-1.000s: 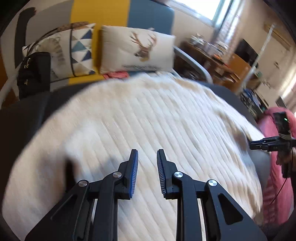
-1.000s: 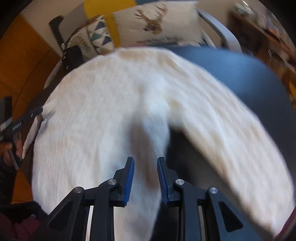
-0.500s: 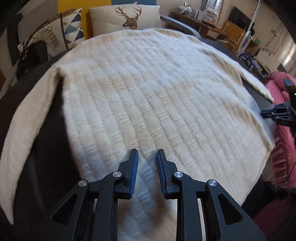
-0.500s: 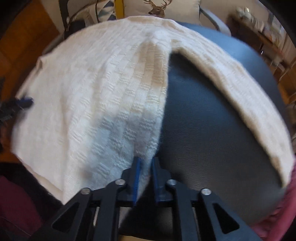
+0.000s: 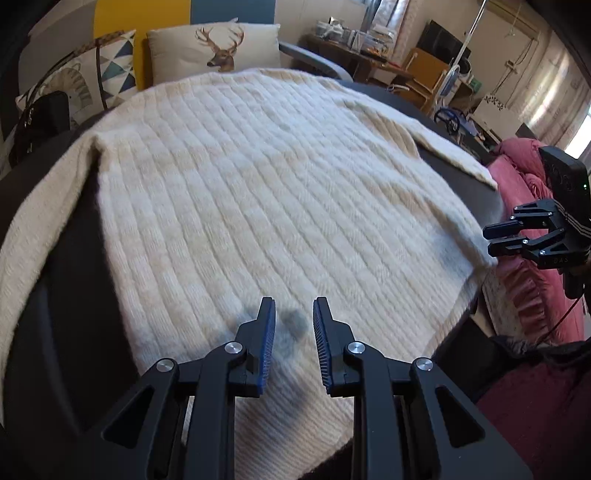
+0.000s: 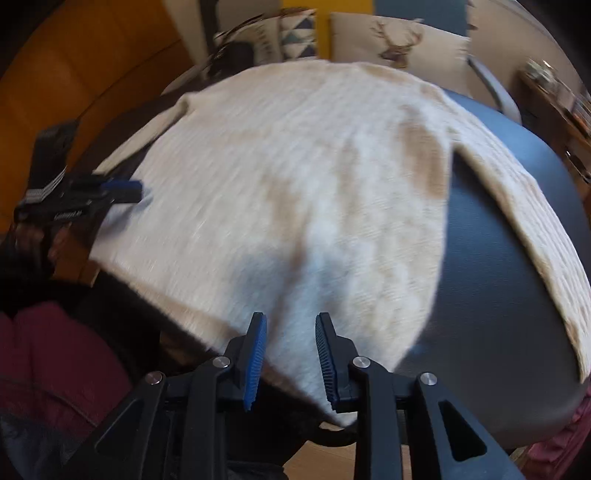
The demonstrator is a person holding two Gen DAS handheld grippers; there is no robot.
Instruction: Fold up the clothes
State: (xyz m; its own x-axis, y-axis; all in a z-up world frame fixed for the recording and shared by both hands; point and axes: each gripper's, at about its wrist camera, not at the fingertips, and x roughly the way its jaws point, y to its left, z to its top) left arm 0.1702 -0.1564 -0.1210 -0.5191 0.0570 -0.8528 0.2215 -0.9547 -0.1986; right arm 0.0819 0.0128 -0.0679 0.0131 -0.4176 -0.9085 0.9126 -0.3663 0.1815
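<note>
While sweater (image 5: 266, 192) lies spread, both claws parted.

Beige deer-print cushion (image 5: 218, 50) against yellow-and-blue backrest (image 5: 147, 14); cluttered wooden desk (image 5: 354, 55) right; orange wall (image 6: 85, 74) left; daylit.

Warm daylight from the upper right in the left wrist view, pretty sharp, small soft shadows on the cream ribbed knit sweater (image 5: 258, 192), heavy fisheye bending and dark corners, right wrist view badly motion-blurred, knit texture smeared, background cushions fuzzy
</note>
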